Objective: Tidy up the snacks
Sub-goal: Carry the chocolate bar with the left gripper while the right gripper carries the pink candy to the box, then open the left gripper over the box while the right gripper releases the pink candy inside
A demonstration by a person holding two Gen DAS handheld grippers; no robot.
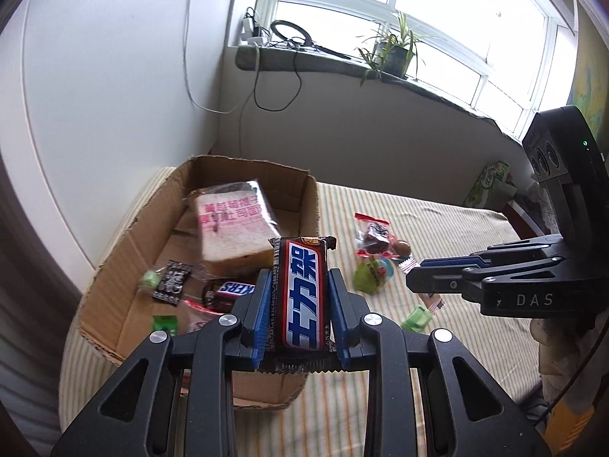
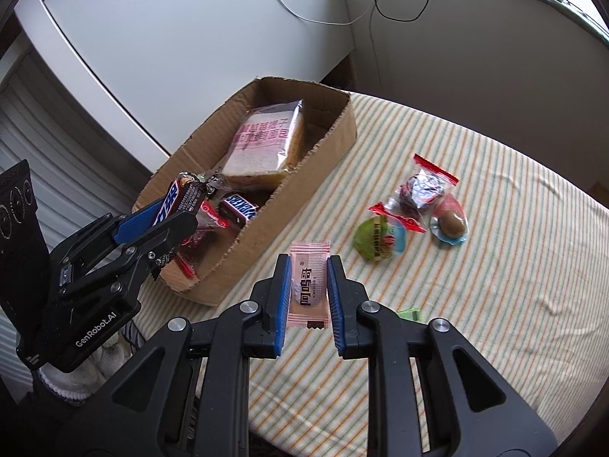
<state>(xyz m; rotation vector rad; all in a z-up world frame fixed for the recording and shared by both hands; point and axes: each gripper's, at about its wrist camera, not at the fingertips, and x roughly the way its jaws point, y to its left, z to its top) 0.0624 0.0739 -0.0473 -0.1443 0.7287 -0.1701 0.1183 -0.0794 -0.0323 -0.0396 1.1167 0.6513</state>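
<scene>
Striped tablecloth (image 2: 475, 228): cardboard box (image 2: 323, 160) holds bread (image 2: 262, 144); left gripper (image 1: 300, 297) grips chocolate bar (image 1: 302, 289), right gripper (image 2: 308, 285) pink sachet (image 2: 309, 285).

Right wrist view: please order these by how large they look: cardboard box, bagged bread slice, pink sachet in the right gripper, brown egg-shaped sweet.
1. Cardboard box
2. Bagged bread slice
3. Pink sachet, though its nearness to the camera enlarges it
4. Brown egg-shaped sweet

Brown, red and blue snack bar (image 1: 301, 292) with white lettering; pale pink candy packet (image 2: 308, 286) with dark print. Tan cardboard box (image 2: 304, 186). Cream counter cloth (image 2: 475, 304) striped green and orange. Black grippers, blue pads (image 2: 283, 297).
</scene>
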